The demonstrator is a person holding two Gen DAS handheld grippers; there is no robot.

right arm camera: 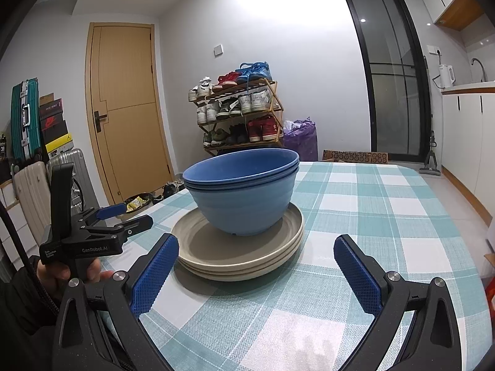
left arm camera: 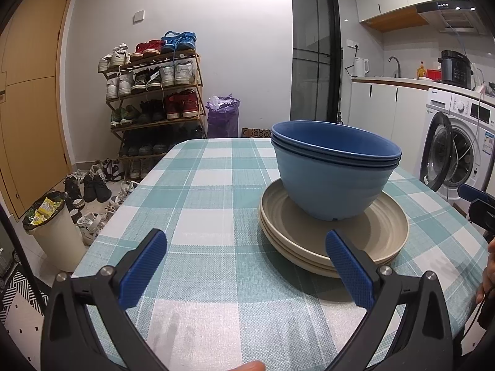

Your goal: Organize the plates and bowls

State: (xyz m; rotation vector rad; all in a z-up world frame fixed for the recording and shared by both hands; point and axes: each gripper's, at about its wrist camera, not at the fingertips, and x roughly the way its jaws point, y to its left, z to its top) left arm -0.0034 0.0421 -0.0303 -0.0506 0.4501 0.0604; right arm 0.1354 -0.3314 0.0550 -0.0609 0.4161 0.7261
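Note:
A stack of nested blue bowls stands upright on a stack of beige plates on the checked table. My left gripper is open and empty, just in front of and left of the plates; its right finger overlaps the plates' near rim in view. It also shows in the right wrist view, to the left of the plates. My right gripper is open and empty, in front of the plates. It shows at the right edge of the left wrist view.
The table carries a teal and white checked cloth. A shoe rack, a purple bag and a bin stand on the floor beyond the table. A washing machine and kitchen counter are at the right.

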